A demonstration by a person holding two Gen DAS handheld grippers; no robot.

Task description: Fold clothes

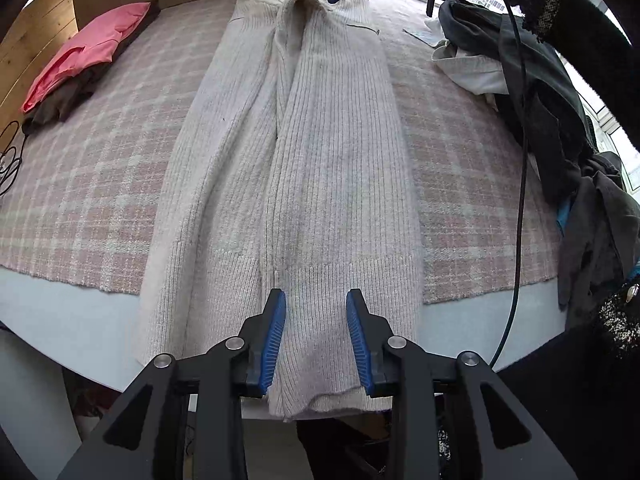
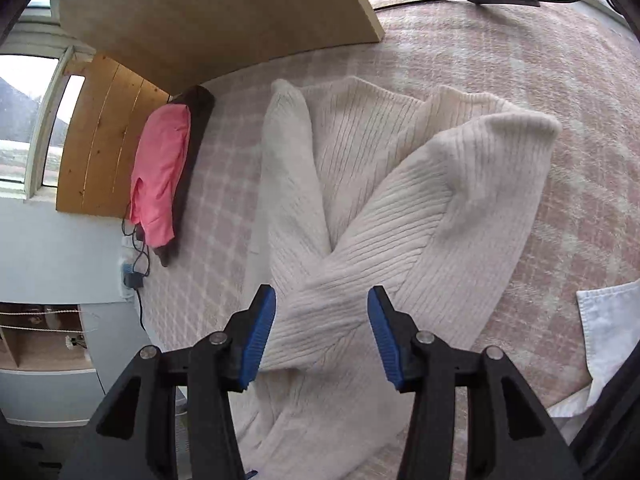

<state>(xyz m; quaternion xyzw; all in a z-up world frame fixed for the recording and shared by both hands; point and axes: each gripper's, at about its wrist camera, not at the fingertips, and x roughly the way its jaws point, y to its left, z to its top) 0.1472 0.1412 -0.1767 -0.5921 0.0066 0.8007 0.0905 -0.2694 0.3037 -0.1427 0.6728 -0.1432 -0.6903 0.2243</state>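
Pink garment (image 1: 84,56): folded on a dark one, far left on the checked blanket (image 1: 92,168).
Cream sweater (image 1: 288,168): lengthwise mid-blanket, hem over the near edge.
Dark clothes pile (image 1: 560,120): right.
Left gripper (image 1: 316,336): jaws apart over the hem, gripping nothing.
Right gripper (image 2: 322,334): jaws apart above a folded sleeve, empty.

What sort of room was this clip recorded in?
Probably a bedroom at home: a cream ribbed cardigan lies spread on a pink plaid blanket over what looks like a bed, with folded clothes stacked beside a wooden headboard-like panel and windows behind.
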